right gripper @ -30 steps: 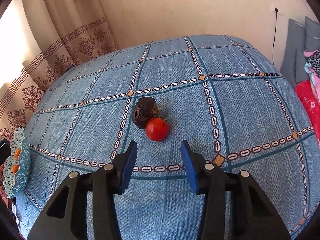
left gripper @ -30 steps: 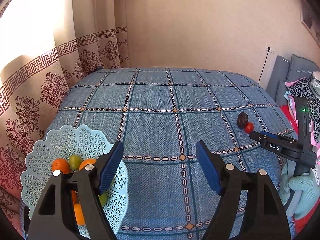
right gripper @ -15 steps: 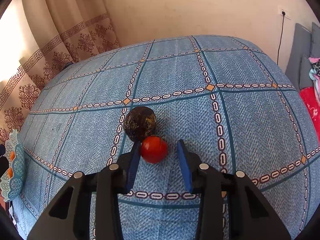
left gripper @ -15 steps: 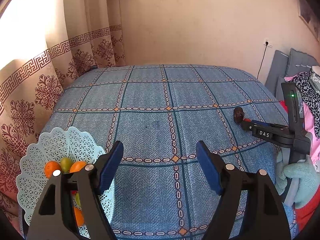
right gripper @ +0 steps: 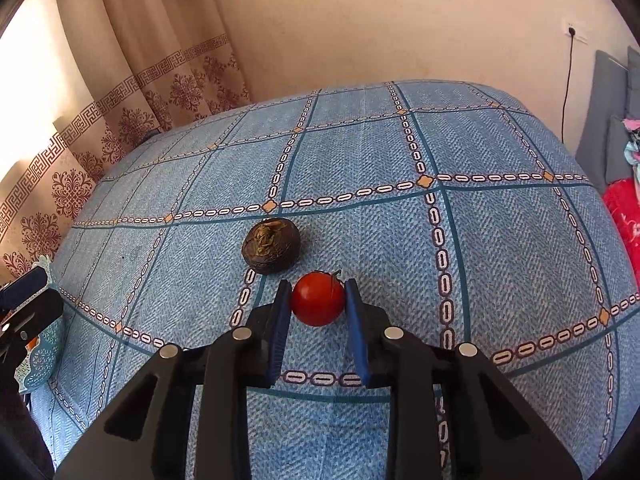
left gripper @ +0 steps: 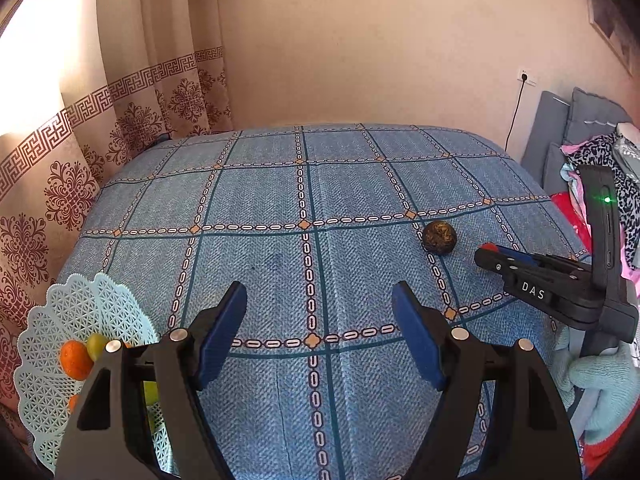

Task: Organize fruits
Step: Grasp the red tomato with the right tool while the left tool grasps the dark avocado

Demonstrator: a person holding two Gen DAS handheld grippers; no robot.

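Right hand-held gripper [right gripper: 316, 300] clenched on red tomato [right gripper: 318, 299], on blue checked table [right gripper: 500, 240] just beside dark wrinkled fruit [right gripper: 271, 246]. Left hand-held gripper [left gripper: 320, 320] released, spread wide above table, beside lattice basket [left gripper: 52, 320] holding 2 visible oranges [left gripper: 74, 359].

Bright daylight pours through the curtain [left gripper: 72, 128] on the left, blown out white; everything's sharp, fisheye bending edges, dark vignette in corners.

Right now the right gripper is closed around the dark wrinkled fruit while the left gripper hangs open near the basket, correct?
Not quite. The right wrist view shows the right gripper closed around the red tomato; the dark wrinkled fruit lies free beyond it. The left gripper is open near the basket.
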